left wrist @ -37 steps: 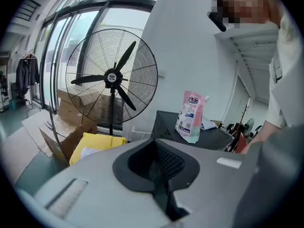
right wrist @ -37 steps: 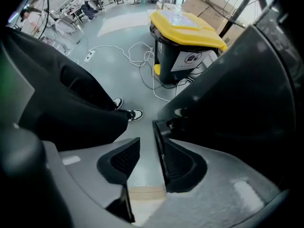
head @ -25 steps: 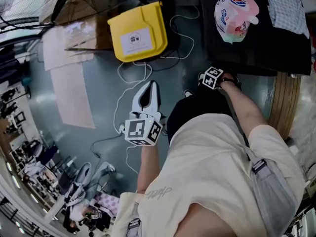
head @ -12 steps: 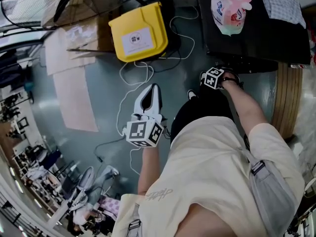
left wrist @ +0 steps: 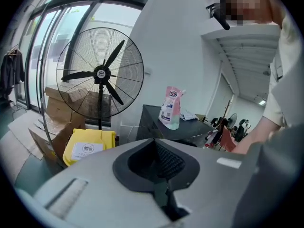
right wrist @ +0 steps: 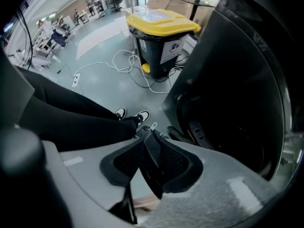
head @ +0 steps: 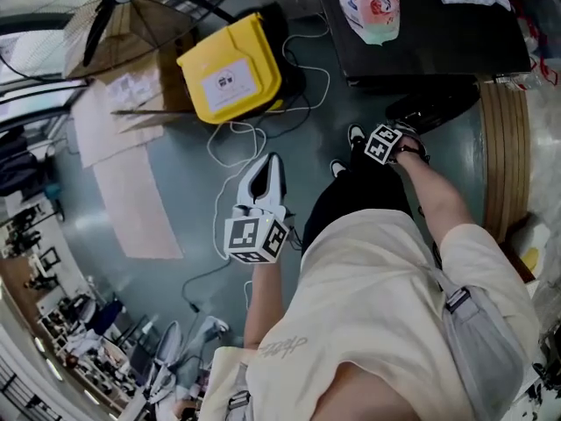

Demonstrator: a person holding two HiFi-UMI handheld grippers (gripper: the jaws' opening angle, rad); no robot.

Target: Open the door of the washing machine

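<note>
Evidently the pull on the door [head: 434,108] is under way. It stands swung partway out from the front of the washing machine [head: 438,33], a dark slab jutting over the floor below the machine's black top. The right gripper [right wrist: 148,134] is there to carry it round. In the right gripper view, a thin dark edge of the door sits pinched between the two ribbed pads, and the curved door panel fills the space beside them. Gripping the rim from above probably lets the tool follow the hinge's arc without slipping off.

A detergent pouch [head: 372,3] stands on the machine's top, back from the front edge, so the swinging door should pass well under it.

The left gripper [head: 270,165] has no part in this step. Its jaws are closed on nothing, and it is held off to the side of the machine, out of the door's path.

The right forearm reaches forward and down toward the machine's front, with the gripper pointing at the floor and its marker cube facing up. The left arm is bent at the person's side. Its gripper points outward and slightly down, away from the machine and toward the yellow-lidded bin [head: 230,67].
</note>
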